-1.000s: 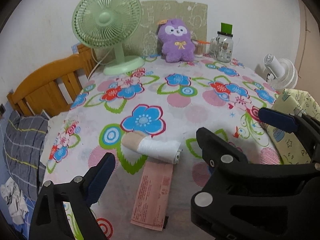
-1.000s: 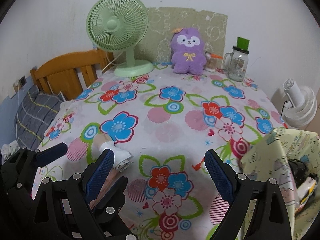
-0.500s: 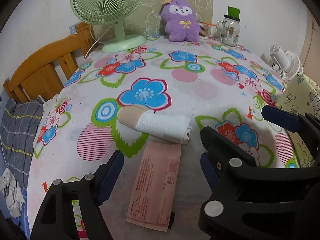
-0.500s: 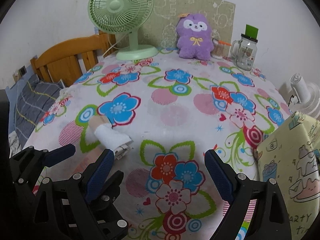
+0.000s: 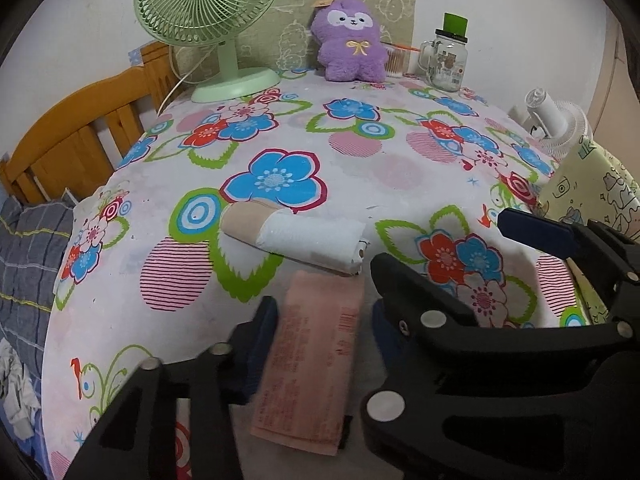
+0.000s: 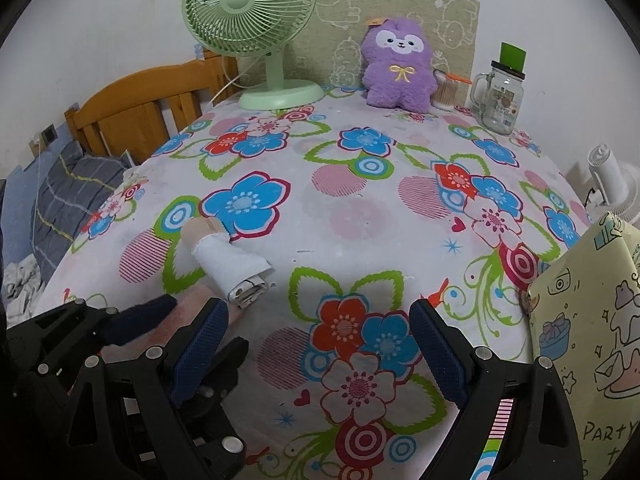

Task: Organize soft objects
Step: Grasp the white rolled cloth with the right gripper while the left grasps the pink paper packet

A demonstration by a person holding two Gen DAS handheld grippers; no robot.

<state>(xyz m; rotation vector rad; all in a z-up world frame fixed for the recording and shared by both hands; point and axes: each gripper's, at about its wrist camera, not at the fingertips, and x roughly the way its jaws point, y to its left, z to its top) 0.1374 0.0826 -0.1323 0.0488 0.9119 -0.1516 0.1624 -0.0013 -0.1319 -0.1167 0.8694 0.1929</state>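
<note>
Pink packet (image 5: 316, 364) lies flat on the near edge of the flowered cloth (image 5: 360, 168), long side pointing away from me. My left tongs (image 5: 320, 324) are pinched on it, one blue pad on each long side. In the right wrist view the same tongs (image 6: 176, 320) sit low at the left, with the packet (image 6: 188, 316) only a pale pink patch between them.

Going from left to right in my left view: a striped grey pillow (image 5: 24, 256) lies off the table edge, with a wooden headboard (image 5: 76, 136) behind it. A green fan (image 5: 212, 12) stands at the far left of the table. Nearer, just beyond the packet's far end, lies a rolled white and beige sock (image 5: 296, 236), crosswise and close to the packet; I cannot tell whether they touch. A purple plush (image 5: 352, 44) sits upright against the back wall, and a glass mug (image 5: 446, 60) with a green lid stands to its right. A white fan (image 5: 560, 124) is off the table's right side. A pale yellow printed bag (image 5: 600, 188) stands at the near right edge.

My right tongs (image 6: 320, 356) are spread wide over bare cloth, with nothing between the pads.
</note>
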